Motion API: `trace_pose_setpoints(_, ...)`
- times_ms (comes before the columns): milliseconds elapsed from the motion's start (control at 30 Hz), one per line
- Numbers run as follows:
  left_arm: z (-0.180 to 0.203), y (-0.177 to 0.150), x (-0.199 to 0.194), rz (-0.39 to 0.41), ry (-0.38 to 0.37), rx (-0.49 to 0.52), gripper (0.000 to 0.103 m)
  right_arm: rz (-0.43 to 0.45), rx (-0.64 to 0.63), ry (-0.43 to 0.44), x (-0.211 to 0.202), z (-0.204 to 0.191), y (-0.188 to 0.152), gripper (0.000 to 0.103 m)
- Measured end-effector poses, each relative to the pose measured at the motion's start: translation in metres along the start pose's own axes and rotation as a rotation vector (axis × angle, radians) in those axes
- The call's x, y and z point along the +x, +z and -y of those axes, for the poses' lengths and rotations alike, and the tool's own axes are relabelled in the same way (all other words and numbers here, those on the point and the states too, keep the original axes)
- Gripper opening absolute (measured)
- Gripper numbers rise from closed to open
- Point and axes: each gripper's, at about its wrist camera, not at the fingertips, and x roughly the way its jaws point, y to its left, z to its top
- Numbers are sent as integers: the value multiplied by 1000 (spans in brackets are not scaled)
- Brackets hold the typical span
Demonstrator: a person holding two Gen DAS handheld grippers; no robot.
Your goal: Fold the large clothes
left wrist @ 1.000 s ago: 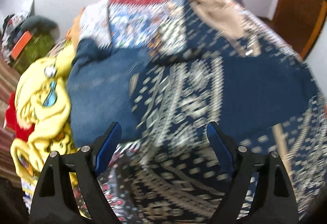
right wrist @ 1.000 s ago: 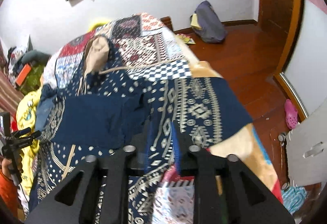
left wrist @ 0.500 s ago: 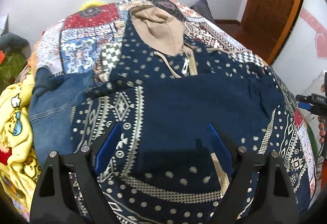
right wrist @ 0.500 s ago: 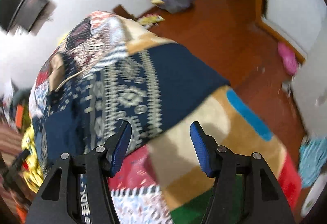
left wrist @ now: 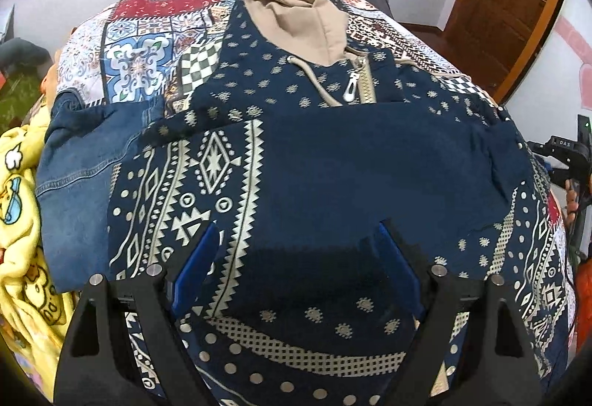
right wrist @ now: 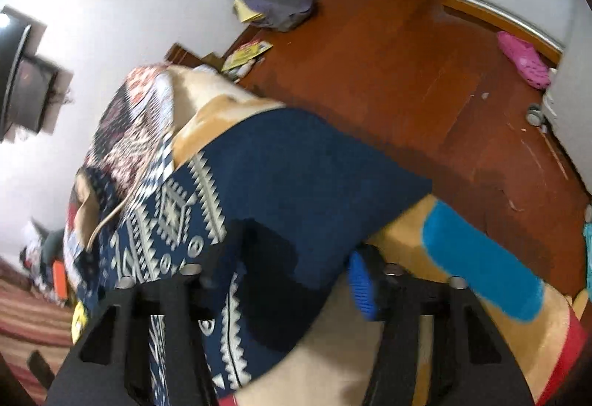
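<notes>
- Left wrist view: left tongs (left wrist: pixel 296 258) spread wide over navy patterned hoodie (left wrist: pixel 333 165) on bed (left wrist: pixel 155 36).
- Right tongs (right wrist: pixel 296 269) just closing, pinching hoodie sleeve (right wrist: pixel 296 184).

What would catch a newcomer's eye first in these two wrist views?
The navy hoodie with cream geometric print and a tan hood fills the left wrist view, spread over a patchwork bedspread. The left gripper hangs open just above it. In the right wrist view, the right gripper has just been closing on a navy fold of the hoodie that lies between its fingers, above the red-brown floor.
</notes>
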Motion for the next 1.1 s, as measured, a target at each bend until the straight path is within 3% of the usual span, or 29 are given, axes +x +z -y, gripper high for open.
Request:
trace_pose_setpoints(33,-2,-1,-2,1,4,-1,85,9,-15,-11,-2,-3,1,14)
trace_pose_setpoints(67,-3,-2,-3,3,7,-2,85,20,-41,-22,-7,-9,1,9)
trace_pose_setpoints(267,-11,-6,-24,39,17,-4,85,134,-226,-35,-53,-61,-2,8)
trace_pose_setpoints(467,-19,-12,-53,91,3,-12,85,259,-426,47,-114,-139,-18,8)
trace_pose_setpoints(600,-21,-15,-67,117,6,-2,85,285,-566,107,-130,-188,-46,8)
trace_pose_setpoints(800,-26,-23,-76,118,-4,-3,85,146,-656,159,-94,-220,-93,8)
trace_pose_setpoints(1100,-18,-29,-75,84,-16,37,85,-166,-626,121,-12,-202,-149,12)
